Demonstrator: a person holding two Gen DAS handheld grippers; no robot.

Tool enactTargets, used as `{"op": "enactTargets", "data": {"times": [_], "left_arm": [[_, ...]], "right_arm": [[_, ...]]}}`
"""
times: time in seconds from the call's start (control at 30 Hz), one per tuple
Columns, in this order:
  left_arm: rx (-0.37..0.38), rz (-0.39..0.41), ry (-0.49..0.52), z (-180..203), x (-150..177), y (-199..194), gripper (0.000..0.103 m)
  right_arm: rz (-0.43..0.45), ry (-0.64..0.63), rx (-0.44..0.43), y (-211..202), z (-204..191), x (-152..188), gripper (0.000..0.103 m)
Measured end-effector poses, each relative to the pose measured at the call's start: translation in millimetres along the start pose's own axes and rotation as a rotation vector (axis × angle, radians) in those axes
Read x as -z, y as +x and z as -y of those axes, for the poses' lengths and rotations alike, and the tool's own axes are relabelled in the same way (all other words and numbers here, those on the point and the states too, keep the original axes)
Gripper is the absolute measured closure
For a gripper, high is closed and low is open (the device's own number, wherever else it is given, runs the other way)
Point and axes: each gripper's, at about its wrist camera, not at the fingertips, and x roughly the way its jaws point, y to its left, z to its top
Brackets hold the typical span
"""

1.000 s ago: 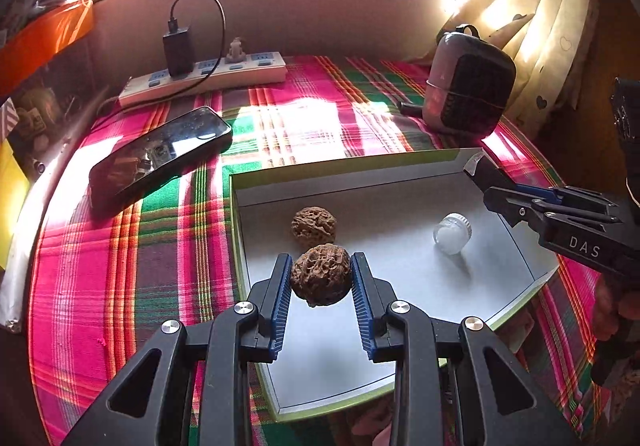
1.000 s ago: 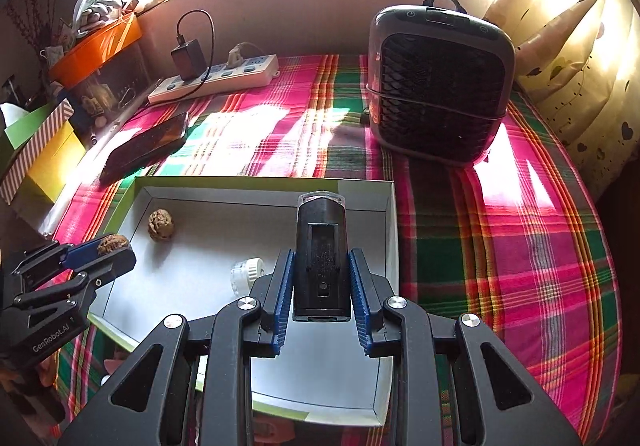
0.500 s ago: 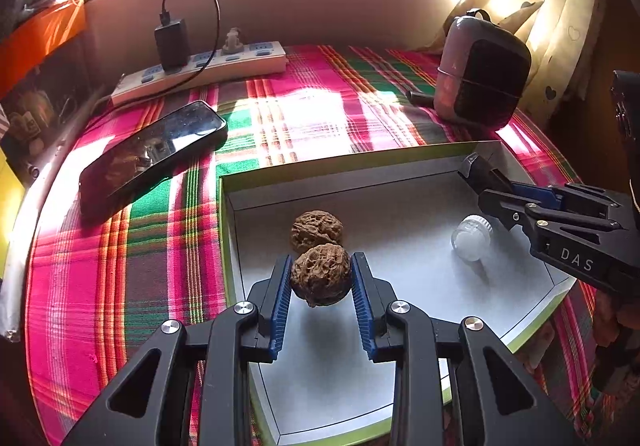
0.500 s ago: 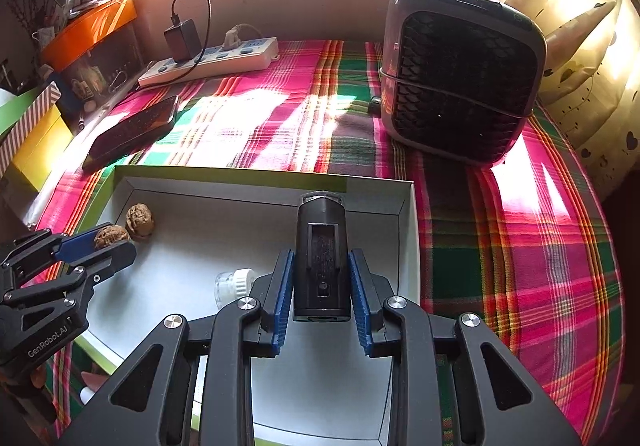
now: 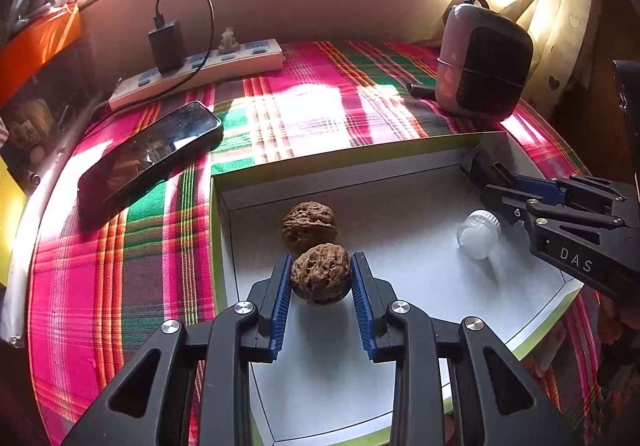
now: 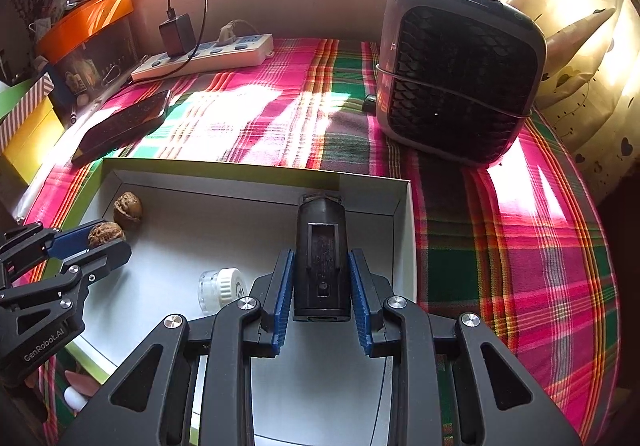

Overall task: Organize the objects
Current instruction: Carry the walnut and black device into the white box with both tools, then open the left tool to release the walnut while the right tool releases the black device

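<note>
My left gripper (image 5: pixel 320 278) is shut on a brown walnut (image 5: pixel 320 272) and holds it just above the floor of a shallow white box with a green rim (image 5: pixel 400 326). A second walnut (image 5: pixel 309 222) lies in the box right behind it. A small clear bottle with a white cap (image 5: pixel 478 233) lies on its side in the box. My right gripper (image 6: pixel 320 286) is shut on a black cylindrical device (image 6: pixel 320 246) over the box's right part (image 6: pixel 402 230). The left gripper (image 6: pixel 106 242) also shows in the right wrist view.
The box sits on a plaid cloth (image 5: pixel 120 266). A black phone (image 5: pixel 152 152) lies left of the box. A white power strip with a charger (image 5: pixel 200 66) runs along the back. A dark heater (image 6: pixel 460 86) stands at the back right.
Both grippers have moved forward and lower over the box. The held walnut now sits right next to the lying walnut. The black device is closer to the box's far wall.
</note>
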Motion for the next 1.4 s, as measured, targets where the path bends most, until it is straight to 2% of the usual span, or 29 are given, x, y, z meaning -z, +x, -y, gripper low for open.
{"op": "enactTargets", "data": {"times": [0.73,0.87,0.97,1.17,1.27,1.4], "left_arm": [[-0.005,-0.003,0.003,1,-2,0,0.074],[0.016,0.002,-0.002,1,-2,0,0.068],[0.023,0.003,-0.002,1,-2,-1,0.065],[0.03,0.007,-0.018,0,-1,-4,0.063],[0.025,0.012,-0.025,-2,1,-9,0.062],[0.02,0.026,-0.04,-6,4,-17,0.061]], "right_arm": [[0.0,0.003,0.004,-1,-2,2,0.075],[0.007,0.01,0.006,-3,-1,2,0.074],[0.02,0.02,-0.001,-6,0,2,0.068],[0.033,0.023,-0.003,-12,-2,3,0.067],[0.042,0.025,-0.002,-16,-3,4,0.059],[0.053,0.025,0.002,-21,-5,7,0.058]]}}
